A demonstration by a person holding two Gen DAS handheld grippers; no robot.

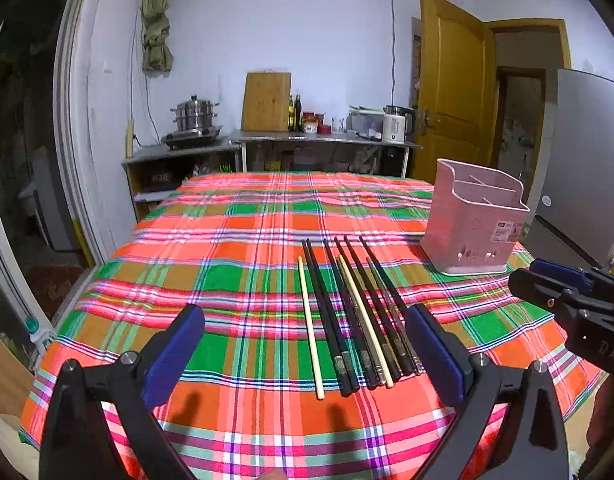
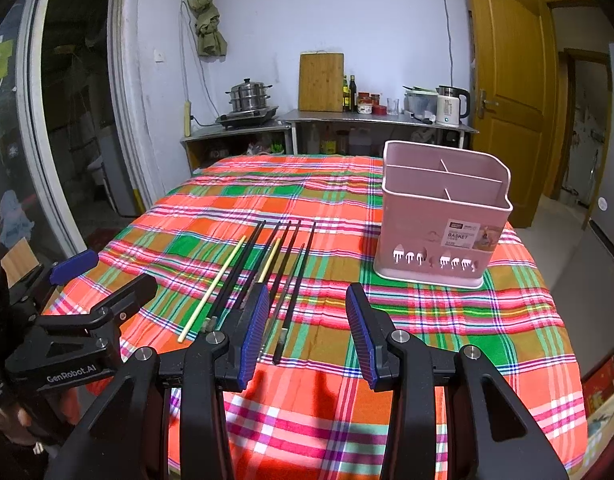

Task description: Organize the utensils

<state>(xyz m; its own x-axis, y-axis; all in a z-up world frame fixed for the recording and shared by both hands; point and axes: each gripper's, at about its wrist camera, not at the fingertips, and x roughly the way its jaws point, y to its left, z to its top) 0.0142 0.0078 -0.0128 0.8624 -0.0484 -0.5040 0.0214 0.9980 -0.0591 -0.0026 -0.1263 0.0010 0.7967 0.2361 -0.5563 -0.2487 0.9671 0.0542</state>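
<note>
Several chopsticks [image 1: 355,316], mostly black with two cream ones, lie side by side on the plaid tablecloth [image 1: 235,240]; they also show in the right wrist view [image 2: 263,272]. A pink divided utensil basket [image 1: 473,220] stands upright to their right, also in the right wrist view [image 2: 443,220], and looks empty. My left gripper [image 1: 305,320] is open and empty, held above the near ends of the chopsticks. My right gripper [image 2: 307,304] is open and empty, just right of the chopsticks and in front of the basket.
The table's near edge drops off just below both grippers. Behind the table stands a steel counter [image 1: 327,138] with a steamer pot [image 1: 193,114], cutting board, bottles and kettle. A yellow door [image 2: 507,80] and a fridge [image 1: 587,160] are at right.
</note>
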